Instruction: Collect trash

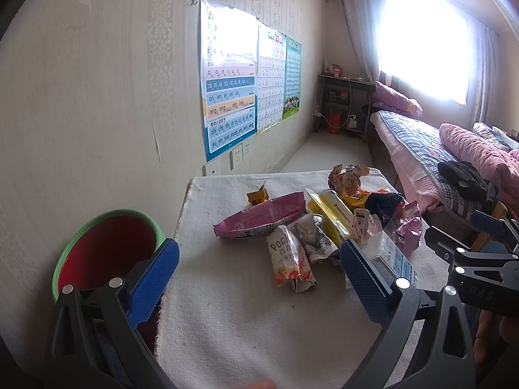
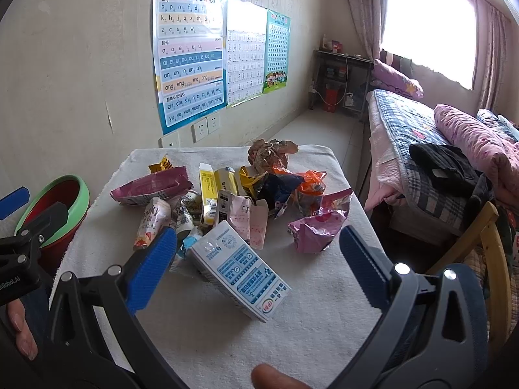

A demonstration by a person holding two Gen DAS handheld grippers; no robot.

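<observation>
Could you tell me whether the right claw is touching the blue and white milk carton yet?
Apart. The right wrist view shows the right claw open, with bare cloth between each pad and the milk carton.

The bin point(image 1: 107, 253) is red inside with a green rim. The milk carton point(image 2: 240, 275) is white with light blue pictures (and a small red mark at one end). One long wrapper point(image 1: 259, 220) is pink. A box point(image 2: 207, 194) is yellow. The table cloth point(image 2: 227, 334) is plain cream. Both grippers have bright blue bumpy pads point(image 1: 152, 282) on black arms.
</observation>
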